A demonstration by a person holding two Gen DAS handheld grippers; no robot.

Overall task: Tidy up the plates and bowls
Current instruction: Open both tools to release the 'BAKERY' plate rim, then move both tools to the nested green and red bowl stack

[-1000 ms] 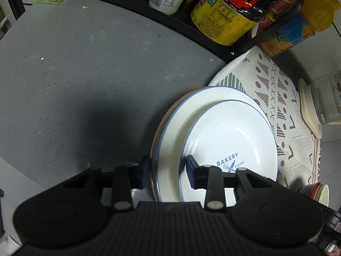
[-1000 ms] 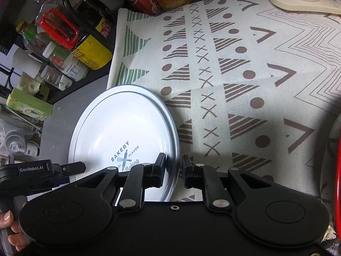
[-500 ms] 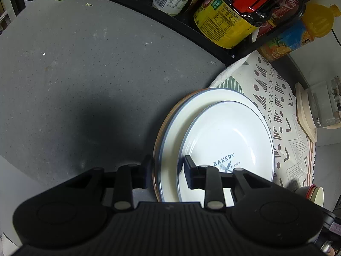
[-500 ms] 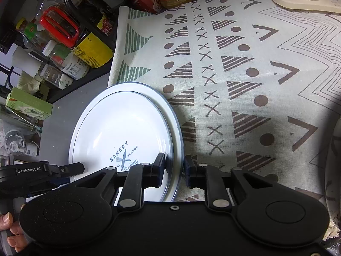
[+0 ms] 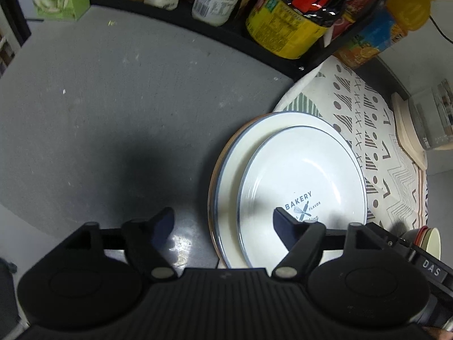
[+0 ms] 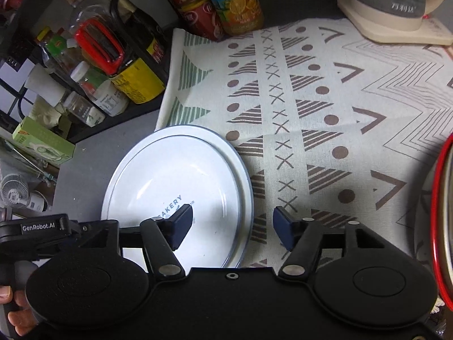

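A white "BAKERY" plate (image 5: 303, 175) lies on a larger white plate (image 5: 235, 167) with a brown-edged plate under it, partly on the patterned cloth (image 5: 376, 130). The stack also shows in the right wrist view (image 6: 175, 175). My left gripper (image 5: 223, 221) is open above the stack's near left edge, holding nothing. My right gripper (image 6: 233, 223) is open above the stack's right rim, empty. Stacked small bowls (image 5: 427, 239) show at the right edge of the left wrist view.
A black rack with bottles and jars (image 5: 286, 25) lines the back of the grey counter (image 5: 99, 107). A glass kettle on a cream base (image 6: 396, 8) stands on the cloth (image 6: 325, 107). A red-rimmed dish (image 6: 441, 226) sits at far right.
Both grippers have opened wide, letting go of the plate rims, and pulled back a little. The plate stack lies still.
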